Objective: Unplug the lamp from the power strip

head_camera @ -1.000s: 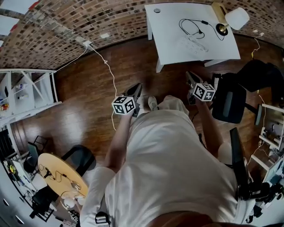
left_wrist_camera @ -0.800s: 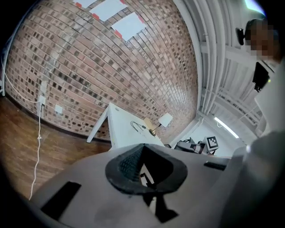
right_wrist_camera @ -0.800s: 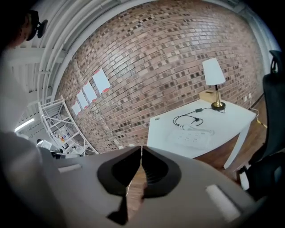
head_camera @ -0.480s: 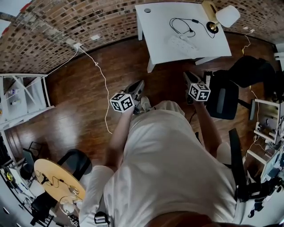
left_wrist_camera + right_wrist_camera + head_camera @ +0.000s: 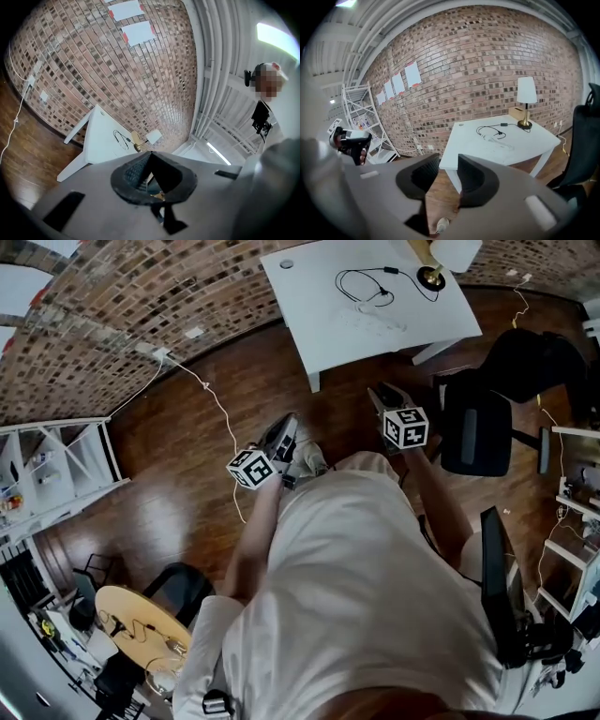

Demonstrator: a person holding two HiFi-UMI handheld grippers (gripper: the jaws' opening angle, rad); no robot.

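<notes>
The lamp [image 5: 439, 257], white shade on a brass base, stands at the far right corner of a white table [image 5: 328, 306]. Its black cord [image 5: 361, 282] loops across the top to a pale power strip [image 5: 382, 317]. Both grippers are held in front of the person's body, well short of the table. My left gripper [image 5: 281, 434] is shut with nothing in it; its view shows the table [image 5: 101, 140] and lamp [image 5: 152, 137] far off. The jaws of my right gripper [image 5: 447, 161] are opening, with nothing between them. Beyond them I see the lamp [image 5: 526, 101], cord [image 5: 490, 129] and strip [image 5: 502, 143].
A black office chair [image 5: 478, 427] stands just right of the right gripper. A white cable [image 5: 216, 409] trails over the wooden floor from the brick wall. White shelving [image 5: 56, 465] stands at the left, and a round wooden table [image 5: 141, 624] at the lower left.
The table and lamp have slid up and left in the head view, the lamp now cut by the top edge. Both grippers stay in front of the body.
</notes>
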